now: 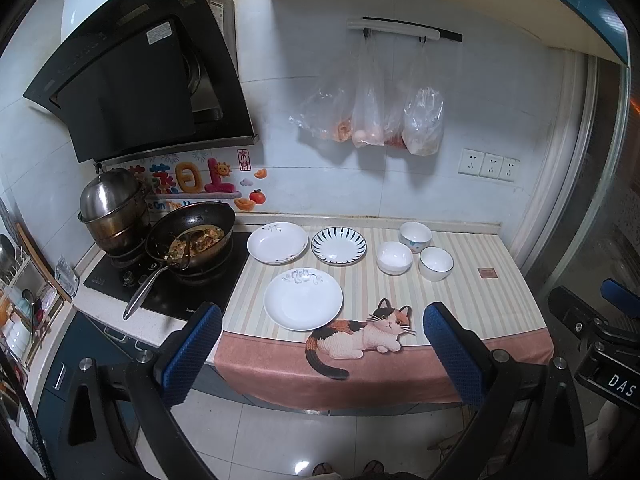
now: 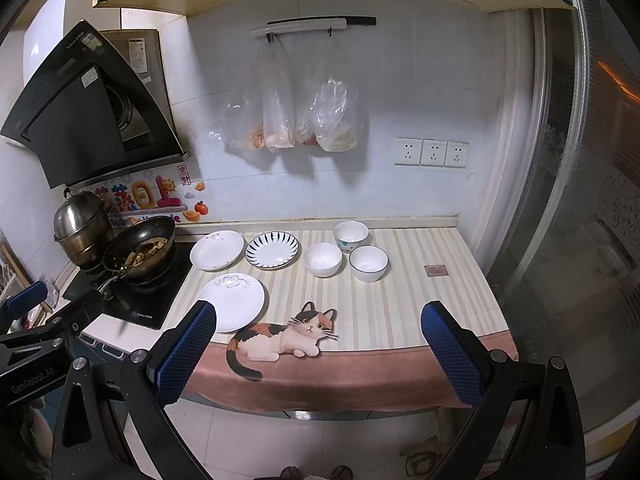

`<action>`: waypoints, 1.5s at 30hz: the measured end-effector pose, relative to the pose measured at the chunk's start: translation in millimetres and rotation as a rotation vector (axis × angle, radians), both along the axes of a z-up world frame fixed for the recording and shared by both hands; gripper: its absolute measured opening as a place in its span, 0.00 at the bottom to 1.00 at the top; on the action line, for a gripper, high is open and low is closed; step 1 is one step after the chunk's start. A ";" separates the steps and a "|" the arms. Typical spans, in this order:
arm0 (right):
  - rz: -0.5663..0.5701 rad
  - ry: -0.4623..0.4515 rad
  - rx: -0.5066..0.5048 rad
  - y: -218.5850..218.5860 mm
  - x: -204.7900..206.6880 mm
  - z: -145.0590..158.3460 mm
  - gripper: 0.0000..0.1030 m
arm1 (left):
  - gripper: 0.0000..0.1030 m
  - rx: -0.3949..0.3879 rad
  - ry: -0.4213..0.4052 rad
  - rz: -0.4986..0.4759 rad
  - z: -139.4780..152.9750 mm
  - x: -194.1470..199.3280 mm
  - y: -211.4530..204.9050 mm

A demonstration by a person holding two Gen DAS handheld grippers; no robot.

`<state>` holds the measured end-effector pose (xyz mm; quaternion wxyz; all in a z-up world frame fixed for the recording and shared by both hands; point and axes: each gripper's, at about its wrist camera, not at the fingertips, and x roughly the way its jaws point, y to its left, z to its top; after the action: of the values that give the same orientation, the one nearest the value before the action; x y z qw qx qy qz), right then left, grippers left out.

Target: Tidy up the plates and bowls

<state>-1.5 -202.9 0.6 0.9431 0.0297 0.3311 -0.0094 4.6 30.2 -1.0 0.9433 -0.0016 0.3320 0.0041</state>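
Ahead of both pairs of fingers, three plates and three bowls sit on a striped cloth (image 1: 460,304) with a cat picture (image 1: 360,334) at its near edge. Nearest the left gripper (image 1: 322,350) is a white plate with a grey flower mark (image 1: 303,298), lying just beyond and between its fingertips, closer to the left-hand finger (image 1: 192,354). Behind that plate are a second white plate (image 1: 277,243) and, just beside it to the right, a plate with dark radiating stripes (image 1: 338,245). Further right, the three white bowls stand upright in a close cluster: a spotted bowl (image 1: 415,237) at the back, a plain one (image 1: 394,257) in front left, and a dark-rimmed one (image 1: 436,264) in front right.

Seen from the right gripper (image 2: 318,350), the same cluster lies straight ahead between its fingers, well beyond the tips, with the dark-rimmed bowl (image 2: 368,263) nearest the right-hand finger's side. Both grippers hang off the counter's near edge with fingers spread wide, holding nothing.

Left of the plates, a wok of food (image 1: 190,234) and a steel steamer pot (image 1: 112,208) sit on the stove, under a black range hood (image 1: 132,80). Plastic bags (image 1: 372,116) hang on the wall above the dishes.
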 end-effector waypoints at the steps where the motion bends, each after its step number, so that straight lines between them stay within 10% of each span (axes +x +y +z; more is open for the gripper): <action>1: 0.000 0.000 0.000 0.2 -0.8 -0.9 1.00 | 1.00 -0.001 0.000 0.000 -0.2 -0.2 -0.2; 21: 0.058 0.032 0.080 38.1 39.1 -54.1 1.00 | 1.00 0.017 0.021 0.022 -54.0 46.5 42.9; 36: 0.198 0.405 0.180 84.4 254.7 -276.3 1.00 | 0.99 -0.076 0.421 0.228 -234.9 230.5 144.0; 45: 0.329 0.601 0.201 122.6 390.0 -404.5 0.79 | 0.76 -0.210 0.625 0.205 -339.6 328.0 152.9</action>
<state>388.5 -80.3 -404.0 0.7848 0.0645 0.5934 0.1668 332.6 183.1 -340.6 0.7853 -0.1306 0.6017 0.0651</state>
